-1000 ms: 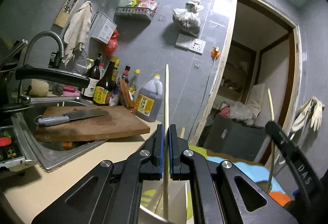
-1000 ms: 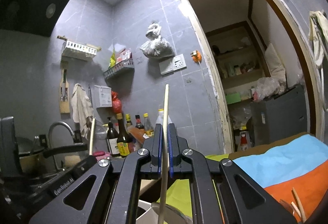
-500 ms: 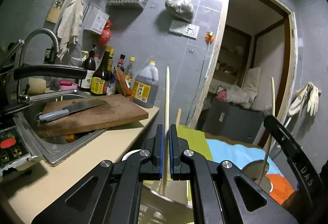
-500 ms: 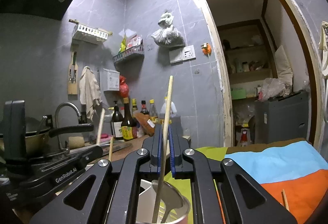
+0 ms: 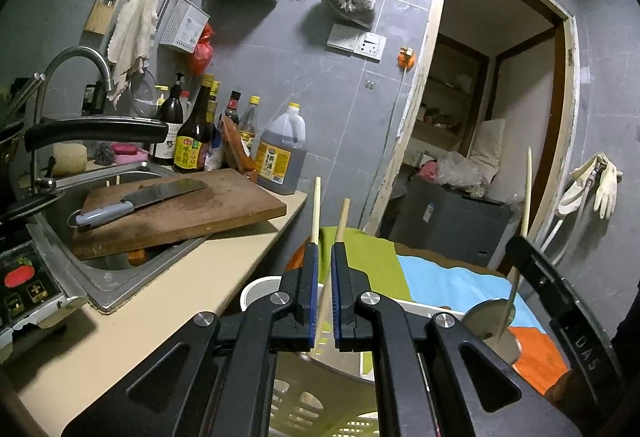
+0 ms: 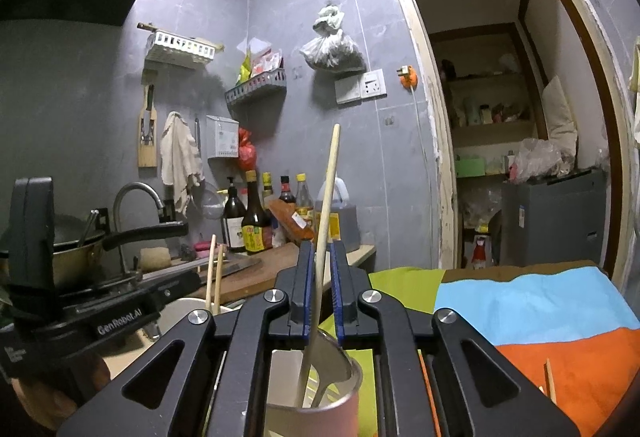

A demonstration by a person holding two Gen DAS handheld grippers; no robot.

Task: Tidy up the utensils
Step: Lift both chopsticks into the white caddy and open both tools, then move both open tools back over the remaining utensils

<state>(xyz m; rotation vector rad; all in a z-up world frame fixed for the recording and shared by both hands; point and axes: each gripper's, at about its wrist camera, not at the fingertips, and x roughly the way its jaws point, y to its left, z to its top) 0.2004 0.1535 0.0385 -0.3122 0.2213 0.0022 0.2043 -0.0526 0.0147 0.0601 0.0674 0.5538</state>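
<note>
Grey-tiled kitchen wall ahead of both tongs. Left gripper point(image 5: 323, 293): jaws parted, nothing clamped; two wooden chopsticks point(image 5: 316, 211) upright between and just beyond the fingers, standing in a white holder point(image 5: 256, 287) below. Right gripper point(image 6: 320, 293): jaws parted around one wooden ladle handle point(image 6: 326, 205), contact not clear; ladle standing tilted in one pink cup point(image 6: 320, 415) directly below. Left of left gripper: one cutting board point(image 5: 180, 211) bearing one cleaver point(image 5: 140, 199). Beneath both: one multicoloured cloth point(image 6: 536, 303).
</note>
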